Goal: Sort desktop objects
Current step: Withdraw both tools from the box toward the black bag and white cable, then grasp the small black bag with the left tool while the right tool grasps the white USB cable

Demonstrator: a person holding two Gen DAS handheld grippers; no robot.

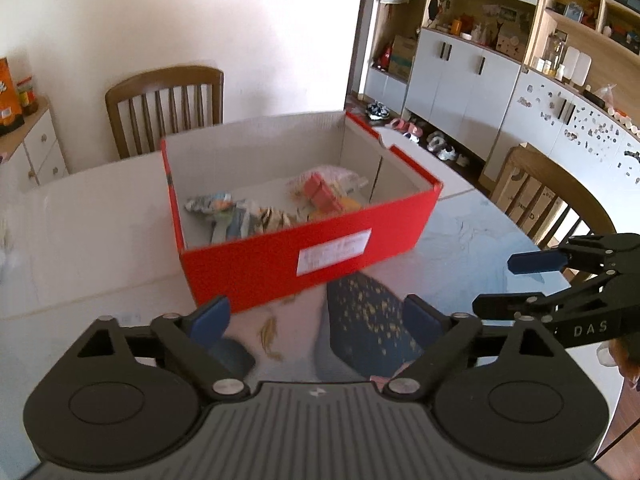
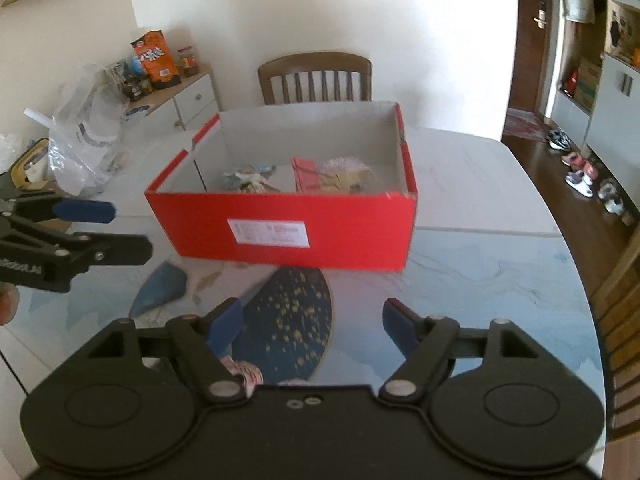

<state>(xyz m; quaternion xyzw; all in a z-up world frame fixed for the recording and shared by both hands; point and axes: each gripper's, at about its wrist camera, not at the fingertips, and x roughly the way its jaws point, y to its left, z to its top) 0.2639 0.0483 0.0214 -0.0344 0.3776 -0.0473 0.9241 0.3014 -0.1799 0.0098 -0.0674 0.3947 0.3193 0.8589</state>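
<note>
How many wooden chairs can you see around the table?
2. One wooden chair stands at the far side of the table, behind the red box. A second chair stands at the table's right edge. Others may be out of view.

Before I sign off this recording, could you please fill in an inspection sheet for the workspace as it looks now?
Surface: glossy printed tabletop, mostly bare in front of the box.
Job's things: open red cardboard box holding small packets and a red carton; contents blurred.
Clutter: clear plastic bag on the table's far left.
Grippers: left claw open, nothing between its blue pads; right claw open, also empty; both short of the box.
Cables: nothing seen.
Surroundings: wooden slatted chair behind the table, white cabinets with shelves, shoes on the floor.
</note>
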